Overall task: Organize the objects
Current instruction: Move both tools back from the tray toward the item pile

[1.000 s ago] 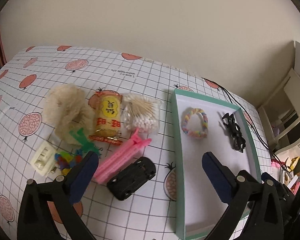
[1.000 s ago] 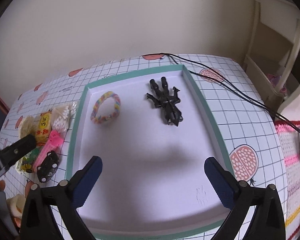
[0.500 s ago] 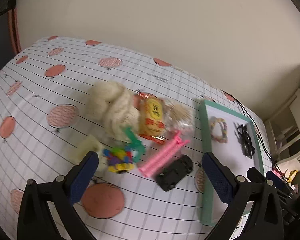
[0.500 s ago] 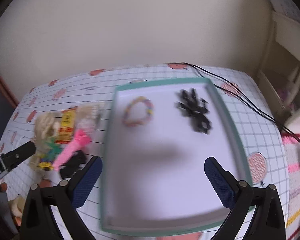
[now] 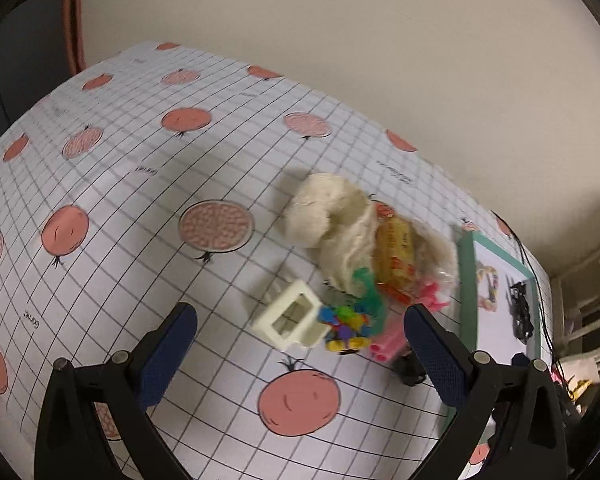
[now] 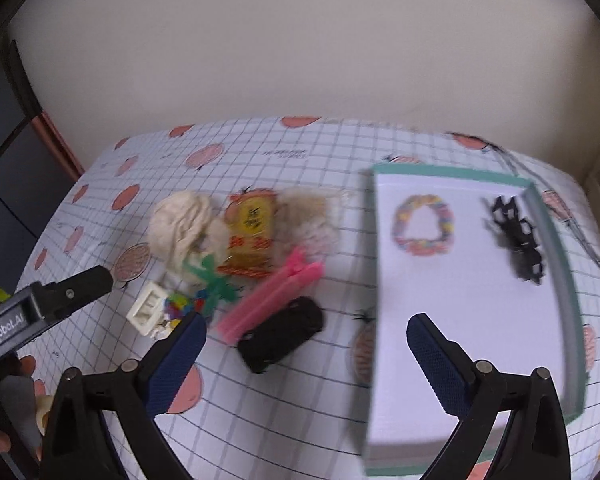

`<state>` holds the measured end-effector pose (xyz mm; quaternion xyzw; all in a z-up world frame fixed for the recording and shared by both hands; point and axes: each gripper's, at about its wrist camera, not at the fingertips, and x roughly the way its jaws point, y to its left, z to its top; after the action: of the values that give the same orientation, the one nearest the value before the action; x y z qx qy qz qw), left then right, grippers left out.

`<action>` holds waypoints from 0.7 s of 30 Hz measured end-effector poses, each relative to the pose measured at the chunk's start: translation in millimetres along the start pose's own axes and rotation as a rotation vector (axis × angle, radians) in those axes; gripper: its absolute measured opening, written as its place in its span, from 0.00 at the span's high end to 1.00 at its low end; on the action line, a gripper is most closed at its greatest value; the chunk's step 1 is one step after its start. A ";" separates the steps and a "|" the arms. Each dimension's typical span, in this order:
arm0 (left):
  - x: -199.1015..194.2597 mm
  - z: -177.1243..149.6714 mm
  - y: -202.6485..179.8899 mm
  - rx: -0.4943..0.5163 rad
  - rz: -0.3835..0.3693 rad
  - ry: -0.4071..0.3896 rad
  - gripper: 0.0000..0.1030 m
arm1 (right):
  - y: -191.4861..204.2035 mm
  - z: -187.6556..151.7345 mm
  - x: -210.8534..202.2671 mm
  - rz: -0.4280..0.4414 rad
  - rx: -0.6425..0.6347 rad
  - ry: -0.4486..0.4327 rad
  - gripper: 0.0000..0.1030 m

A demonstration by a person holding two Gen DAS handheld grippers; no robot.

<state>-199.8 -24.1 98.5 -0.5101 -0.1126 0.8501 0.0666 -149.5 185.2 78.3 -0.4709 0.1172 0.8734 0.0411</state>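
My left gripper (image 5: 300,340) has its fingers (image 5: 168,344) spread wide with nothing between them, hovering above the tabletop (image 5: 140,184). Just ahead of them sits a cream plastic block (image 5: 290,322), touching a cluster of small multicoloured pieces (image 5: 346,322). Past those I see a green clip (image 5: 368,286), a fluffy cream scrunchie (image 5: 332,220) and a yellow snack packet (image 5: 396,252) packed tight together; the packet leans against the scrunchie. The left gripper's right-hand finger covers part of the pink clip (image 5: 388,344) and most of a black object (image 5: 410,368) below it.

My right gripper (image 6: 306,344) is also wide open and empty. Between its fingers (image 6: 180,352) lies the black object (image 6: 282,330), just beside the pink clip (image 6: 272,300). A bag of cotton swabs (image 6: 310,220) lies further back, blurred. To the right is the teal-rimmed tray (image 6: 556,248), holding a pastel bracelet (image 6: 422,224) and a black hair claw (image 6: 518,236), well apart from each other. One finger crosses the tray's near part. The left gripper's black body (image 6: 48,304) juts in at the left edge, a hand (image 6: 8,408) below it. A dark cable (image 6: 580,232) runs past the tray's far side.
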 end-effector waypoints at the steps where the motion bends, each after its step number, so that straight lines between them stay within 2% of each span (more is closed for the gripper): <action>1: 2.6 0.7 2.6 -0.011 0.001 0.009 0.00 | 3.4 -0.2 3.9 0.001 -0.008 0.009 0.06; 8: 17.9 -0.9 9.3 -0.058 -0.001 0.057 0.00 | 7.8 -6.1 27.8 0.000 -0.006 0.074 0.16; 21: 52.0 -1.9 0.1 0.016 0.065 0.070 0.04 | 4.0 -6.8 57.3 0.014 0.033 0.143 0.20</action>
<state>-222.6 -12.0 53.4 -0.5424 -0.0867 0.8343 0.0471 -176.3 177.4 27.7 -0.5307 0.1377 0.8356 0.0344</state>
